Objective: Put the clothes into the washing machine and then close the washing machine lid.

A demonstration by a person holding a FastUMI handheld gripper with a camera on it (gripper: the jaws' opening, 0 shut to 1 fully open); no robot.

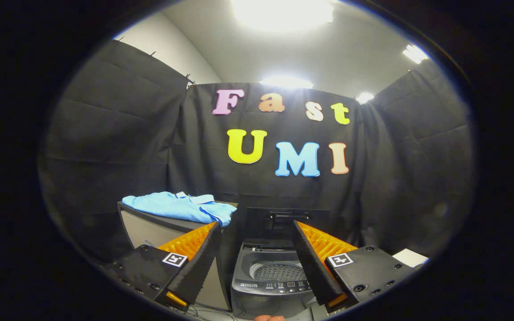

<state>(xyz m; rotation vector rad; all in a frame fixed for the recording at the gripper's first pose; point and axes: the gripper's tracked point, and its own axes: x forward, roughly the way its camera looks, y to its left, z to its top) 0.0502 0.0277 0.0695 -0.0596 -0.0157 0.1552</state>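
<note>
While your gripper (257, 223) hangs with its fingers spread wide and nothing between them, note that it points at the wrong thing. Framed between the fingers and beyond them is the washer (269, 278), its lid (286, 220) standing up at the back and the drum open. The shirt (181, 206) lies folded on the cabinet (150, 229) just beside the washer, up past your left finger (199, 249), its long side running left to right. Judging by that, you must swing left and rise before closing.
</note>
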